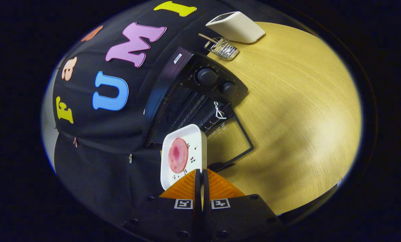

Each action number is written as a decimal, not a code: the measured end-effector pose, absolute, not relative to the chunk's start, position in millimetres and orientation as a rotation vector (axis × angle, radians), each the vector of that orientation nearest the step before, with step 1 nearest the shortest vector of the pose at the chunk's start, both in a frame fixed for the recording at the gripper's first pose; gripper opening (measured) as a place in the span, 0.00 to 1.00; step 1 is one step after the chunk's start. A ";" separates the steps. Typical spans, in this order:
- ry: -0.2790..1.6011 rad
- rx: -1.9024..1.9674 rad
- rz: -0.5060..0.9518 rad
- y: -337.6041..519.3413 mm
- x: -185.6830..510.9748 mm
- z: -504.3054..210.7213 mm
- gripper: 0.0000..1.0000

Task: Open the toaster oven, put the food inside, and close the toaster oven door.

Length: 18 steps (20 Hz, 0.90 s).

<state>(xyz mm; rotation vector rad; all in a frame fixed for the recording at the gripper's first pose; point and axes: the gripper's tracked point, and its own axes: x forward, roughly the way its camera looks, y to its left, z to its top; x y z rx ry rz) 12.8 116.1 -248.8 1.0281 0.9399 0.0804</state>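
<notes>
My gripper is shut on the rim of a white square plate, both fingers pinching its near edge. A round pink slice of food lies on the plate. Just beyond the plate stands the black toaster oven; its glass door is swung down and open, so the wire rack inside shows. Two round knobs sit on the oven's control panel. The plate hangs in the air in front of the oven's open mouth, and the whole view is rolled to one side.
The oven stands on a light wooden table against the black cloth wall. Beyond the oven are a small metal wire rack and a white box-shaped appliance.
</notes>
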 end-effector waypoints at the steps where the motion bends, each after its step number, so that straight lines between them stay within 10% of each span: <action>1: 0.938 1.024 0.074 121.0 18.4 -251.5 0.05; 18: 0.662 1.184 -0.206 141.1 142.0 -289.8 0.05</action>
